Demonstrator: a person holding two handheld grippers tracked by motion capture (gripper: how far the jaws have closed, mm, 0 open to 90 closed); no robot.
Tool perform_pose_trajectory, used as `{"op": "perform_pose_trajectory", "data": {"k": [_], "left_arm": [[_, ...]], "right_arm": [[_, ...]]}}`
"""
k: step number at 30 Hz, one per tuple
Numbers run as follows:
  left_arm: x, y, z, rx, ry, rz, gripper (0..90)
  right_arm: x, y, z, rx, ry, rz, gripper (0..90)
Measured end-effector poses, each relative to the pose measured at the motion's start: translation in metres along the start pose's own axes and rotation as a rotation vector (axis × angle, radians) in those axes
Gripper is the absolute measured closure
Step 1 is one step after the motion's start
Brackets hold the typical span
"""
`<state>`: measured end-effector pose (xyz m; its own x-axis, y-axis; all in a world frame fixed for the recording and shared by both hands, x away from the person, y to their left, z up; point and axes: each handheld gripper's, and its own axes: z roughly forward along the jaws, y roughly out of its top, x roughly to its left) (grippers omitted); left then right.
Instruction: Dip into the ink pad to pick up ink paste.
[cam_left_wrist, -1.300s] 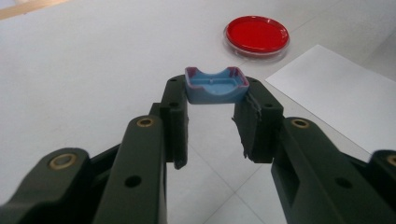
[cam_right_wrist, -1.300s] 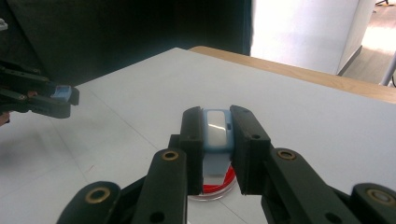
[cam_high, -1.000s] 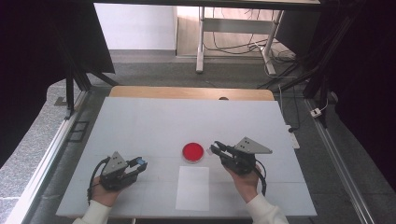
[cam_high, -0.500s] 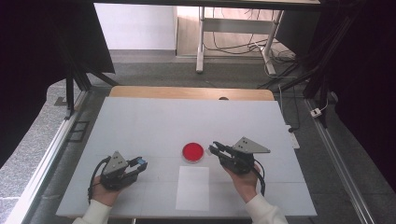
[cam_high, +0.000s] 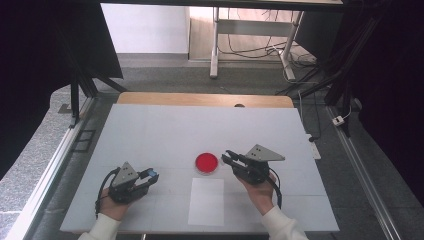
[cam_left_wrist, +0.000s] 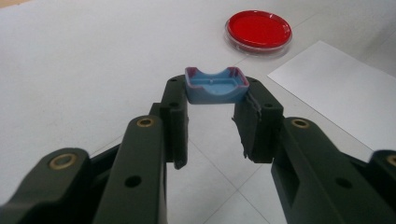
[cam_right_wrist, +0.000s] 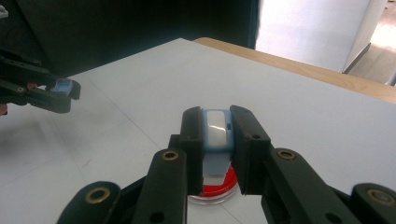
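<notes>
Underneath — white table, grey floor

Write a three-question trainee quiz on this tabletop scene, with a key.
1. True or false: the left gripper is shut on a blue clip.
2. What lies on the table between the red dish and the person's edge?
3. The right gripper holds: A) a white-and-blue piece, B) the red dish, C) nothing.

Key: 1 true; 2 a white sheet; 3 A.
</notes>
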<state>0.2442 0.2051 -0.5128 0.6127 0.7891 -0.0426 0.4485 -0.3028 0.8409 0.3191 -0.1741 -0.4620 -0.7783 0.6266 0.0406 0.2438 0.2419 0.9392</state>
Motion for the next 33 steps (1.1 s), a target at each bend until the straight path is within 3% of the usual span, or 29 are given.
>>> {"op": "perform_pose_trajectory", "data": {"k": [14, 22, 33], "left_arm": [[-0.001, -0.003, -0.002, 0.003, 0.01, -0.012, 65.4], [0.0, -0.005, -0.004, -0.005, 0.009, -0.02, 65.4], [-0.001, -0.005, -0.003, -0.002, 0.006, -0.015, 65.4]], "right_arm": [[-0.008, 0.004, 0.016, 0.013, 0.04, 0.006, 75.1], [-0.005, 0.007, 0.024, 0.05, 0.039, -0.025, 75.1], [-0.007, 0.009, 0.044, 0.124, 0.066, -0.028, 75.1]]}}
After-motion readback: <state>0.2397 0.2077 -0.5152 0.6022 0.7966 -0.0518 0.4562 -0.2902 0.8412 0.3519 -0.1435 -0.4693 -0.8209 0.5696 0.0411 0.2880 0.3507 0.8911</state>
